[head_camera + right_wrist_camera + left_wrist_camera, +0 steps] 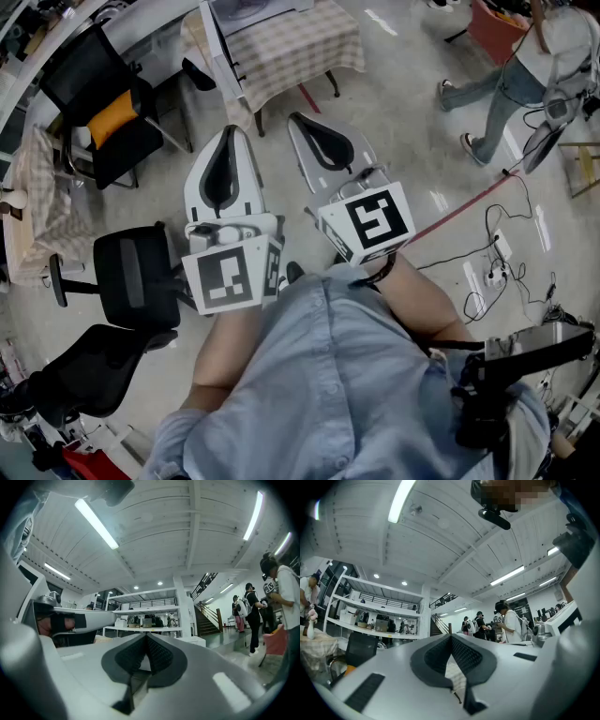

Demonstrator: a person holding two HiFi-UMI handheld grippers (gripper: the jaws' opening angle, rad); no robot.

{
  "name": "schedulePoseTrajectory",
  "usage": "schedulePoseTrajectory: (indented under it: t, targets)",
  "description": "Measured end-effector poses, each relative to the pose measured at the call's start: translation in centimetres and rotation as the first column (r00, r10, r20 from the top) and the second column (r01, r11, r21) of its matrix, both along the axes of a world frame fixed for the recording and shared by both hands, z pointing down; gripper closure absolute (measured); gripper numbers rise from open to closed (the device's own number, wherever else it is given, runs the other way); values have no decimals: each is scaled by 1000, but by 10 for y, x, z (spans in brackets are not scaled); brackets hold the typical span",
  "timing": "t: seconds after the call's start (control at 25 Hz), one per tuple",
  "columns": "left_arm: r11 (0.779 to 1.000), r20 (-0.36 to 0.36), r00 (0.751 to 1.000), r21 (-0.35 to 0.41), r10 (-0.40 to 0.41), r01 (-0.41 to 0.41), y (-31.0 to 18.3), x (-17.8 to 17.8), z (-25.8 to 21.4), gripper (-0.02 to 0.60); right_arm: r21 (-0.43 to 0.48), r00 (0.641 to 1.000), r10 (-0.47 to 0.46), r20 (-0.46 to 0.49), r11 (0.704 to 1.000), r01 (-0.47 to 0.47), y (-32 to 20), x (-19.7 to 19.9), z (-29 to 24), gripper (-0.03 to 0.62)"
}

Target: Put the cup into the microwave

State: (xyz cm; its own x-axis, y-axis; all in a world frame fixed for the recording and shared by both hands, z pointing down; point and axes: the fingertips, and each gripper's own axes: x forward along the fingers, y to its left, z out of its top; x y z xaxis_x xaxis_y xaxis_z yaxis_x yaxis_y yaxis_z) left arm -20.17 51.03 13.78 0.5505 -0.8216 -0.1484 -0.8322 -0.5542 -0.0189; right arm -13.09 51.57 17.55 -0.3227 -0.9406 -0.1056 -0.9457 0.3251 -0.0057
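Note:
No cup and no microwave show in any view. In the head view my left gripper (231, 131) and my right gripper (296, 117) are held side by side in front of the person's chest, above the floor, and point away at about level. Both are shut, with nothing between the dark pads. The left gripper view has its jaws (451, 637) meeting at the tips over a wide hall. The right gripper view shows its jaws (146, 636) pressed together, with the left gripper's white body (79, 618) at its left.
Black office chairs (131, 272) stand at the left, one with an orange cushion (112, 117). A table with a checked cloth (281, 42) is ahead. A person (511, 84) walks at the far right. Cables and a power strip (497, 262) lie on the floor. White shelving (375, 606) and people (506, 620) stand further off.

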Motion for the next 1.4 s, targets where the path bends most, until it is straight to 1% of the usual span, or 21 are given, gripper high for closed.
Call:
schedulePoseTrajectory:
  t: [0.24, 0.48, 0.64, 0.84, 0.96, 1.12, 1.4]
  targets:
    - [1000, 9, 1000, 1, 4, -4, 3, 18, 3, 575, -17, 1000, 14, 2, 1000, -14, 3, 17, 7, 594]
    - [1000, 13, 1000, 7, 10, -10, 2, 46, 3, 575, -14, 1000, 17, 12, 1000, -17, 1, 42, 10, 594]
    - [1000, 8, 1000, -24, 9, -8, 5, 68, 8, 575, -33, 999, -2, 47, 999, 3, 5, 62, 15, 592]
    - [1000, 6, 1000, -26, 5, -5, 7, 91, 11, 575, -34, 999, -13, 53, 999, 15, 4, 82, 19, 592]
    - [999, 14, 1000, -38, -1, 1, 1, 96, 17, 575, -37, 998, -18, 53, 999, 20, -2, 89, 22, 592]
    - [998, 8, 1000, -63, -13, 14, -15, 94, 28, 575, -54, 999, -18, 49, 998, 21, -15, 91, 30, 592]
    - [997, -20, 1000, -70, -18, 17, -60, 91, 37, 575, -59, 999, -12, 31, 998, 14, -55, 94, 38, 592]
